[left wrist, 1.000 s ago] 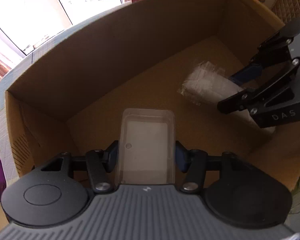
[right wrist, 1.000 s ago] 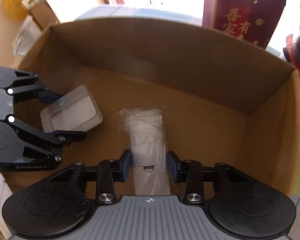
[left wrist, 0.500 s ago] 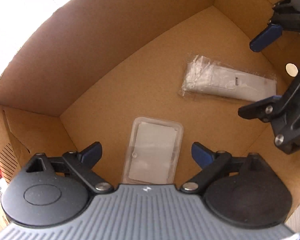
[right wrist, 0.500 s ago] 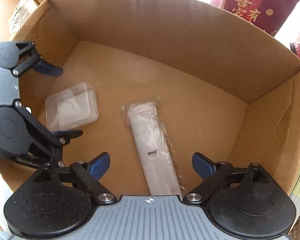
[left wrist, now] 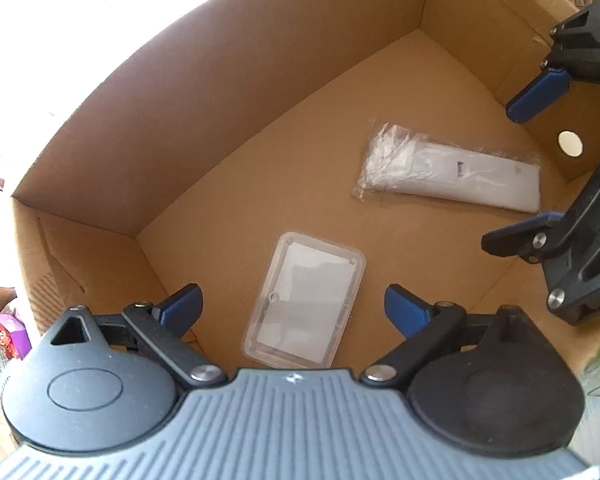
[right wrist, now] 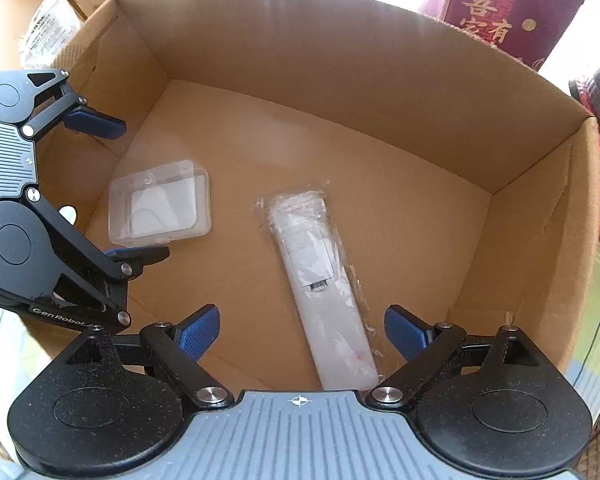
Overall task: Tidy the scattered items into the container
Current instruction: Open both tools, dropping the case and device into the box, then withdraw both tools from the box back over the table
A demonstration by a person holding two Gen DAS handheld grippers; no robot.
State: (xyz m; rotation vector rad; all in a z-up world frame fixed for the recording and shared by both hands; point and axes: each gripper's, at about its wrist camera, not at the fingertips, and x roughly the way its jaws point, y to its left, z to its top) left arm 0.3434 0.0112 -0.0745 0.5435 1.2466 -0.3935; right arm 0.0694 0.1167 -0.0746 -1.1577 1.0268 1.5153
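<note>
Left wrist view: my left hand-held gripper [left wrist: 292,308] hangs wide open over the clear plastic case [left wrist: 304,304], which lies flat on the cardboard box [left wrist: 220,92] floor. The right hand-held gripper [right wrist: 302,330] is spread too, above the wrapped white remote [right wrist: 320,276]. Both items sit inside, apart. The risk, I'd judge (walls are close): a finger catching the rim and shifting the box.

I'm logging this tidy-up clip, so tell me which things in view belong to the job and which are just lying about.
Part of the job:
- cardboard box, the container
- clear plastic case on its floor
- bagged white remote beside the case, apart from it
- left tool and right tool, both open above the box

Just lying about:
- dark red box with gold characters
- printed packet outside the box
</note>
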